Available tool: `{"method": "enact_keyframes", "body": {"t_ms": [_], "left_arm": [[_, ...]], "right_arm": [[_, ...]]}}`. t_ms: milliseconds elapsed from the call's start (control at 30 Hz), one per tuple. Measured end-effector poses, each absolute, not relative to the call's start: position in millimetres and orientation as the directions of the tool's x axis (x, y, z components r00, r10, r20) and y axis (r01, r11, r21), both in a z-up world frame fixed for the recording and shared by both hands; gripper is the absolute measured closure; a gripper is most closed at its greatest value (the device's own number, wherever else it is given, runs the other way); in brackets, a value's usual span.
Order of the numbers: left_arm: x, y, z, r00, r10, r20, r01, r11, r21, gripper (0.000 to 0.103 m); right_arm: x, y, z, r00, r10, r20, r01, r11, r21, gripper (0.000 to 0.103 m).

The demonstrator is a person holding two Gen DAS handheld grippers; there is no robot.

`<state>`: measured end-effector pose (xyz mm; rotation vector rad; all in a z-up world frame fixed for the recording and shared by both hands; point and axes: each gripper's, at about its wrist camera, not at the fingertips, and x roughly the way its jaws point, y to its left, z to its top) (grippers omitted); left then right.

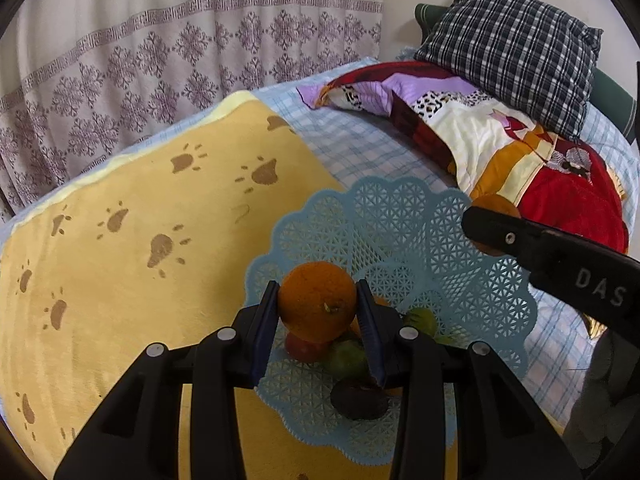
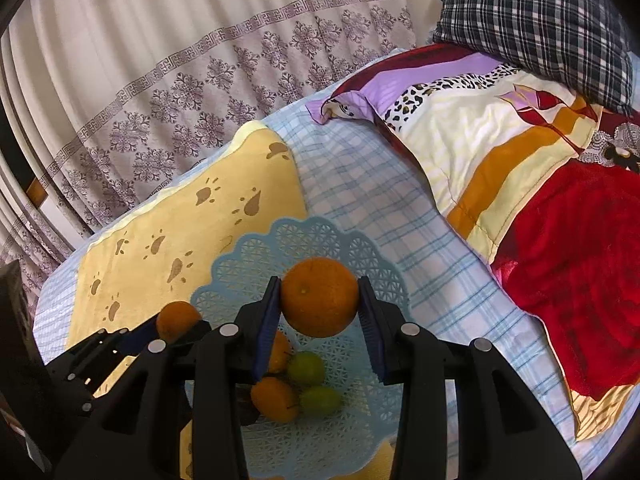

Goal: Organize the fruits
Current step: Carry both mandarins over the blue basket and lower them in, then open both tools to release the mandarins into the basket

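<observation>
Your left tool (image 1: 318, 312) was clamped on an orange (image 1: 317, 300), its blue pads pressed against both sides, and it hung over the near part of the blue lattice basket (image 1: 400, 216). Your right tool (image 2: 320, 312) gripped a second orange (image 2: 319, 297) the same way, above the basket's middle. In the basket's hollow lay two more oranges (image 2: 275, 399), two green fruits (image 2: 306, 368), a red fruit (image 1: 304, 347) and a dark plum-like one (image 1: 359, 398). The basket sat on the bed, half on a yellow paw-print blanket (image 1: 140, 280) and half on the blue checked sheet (image 1: 360, 148). Beyond the basket lay a folded patchwork quilt (image 1: 500, 140) and a plaid pillow (image 1: 512, 48), with a patterned curtain (image 1: 160, 60) behind the bed.
</observation>
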<state>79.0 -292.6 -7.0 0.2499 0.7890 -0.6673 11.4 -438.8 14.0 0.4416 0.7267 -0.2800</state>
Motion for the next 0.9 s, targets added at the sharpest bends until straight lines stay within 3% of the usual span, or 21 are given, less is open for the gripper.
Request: {"method": "enact_keyframes", "body": {"t_ms": [400, 600, 900], "left_arm": [[88, -303, -17, 0.498, -0.458, -0.737, 0.643, 0.764, -0.041, 0.064], [86, -300, -8, 0.529, -0.479, -0.700, 0.641, 0.767, -0.041, 0.034], [88, -289, -3, 0.560, -0.452, -0.694, 0.612, 0.791, -0.021, 0.033]], "right_arm": [[14, -438, 9, 0.705, -0.088, -0.703, 0.396, 0.872, 0.287, 0.064], [14, -439, 7, 0.706, -0.083, -0.703, 0.389, 0.875, 0.287, 0.064], [14, -436, 8, 0.710, -0.084, -0.699, 0.381, 0.881, 0.281, 0.064]]}}
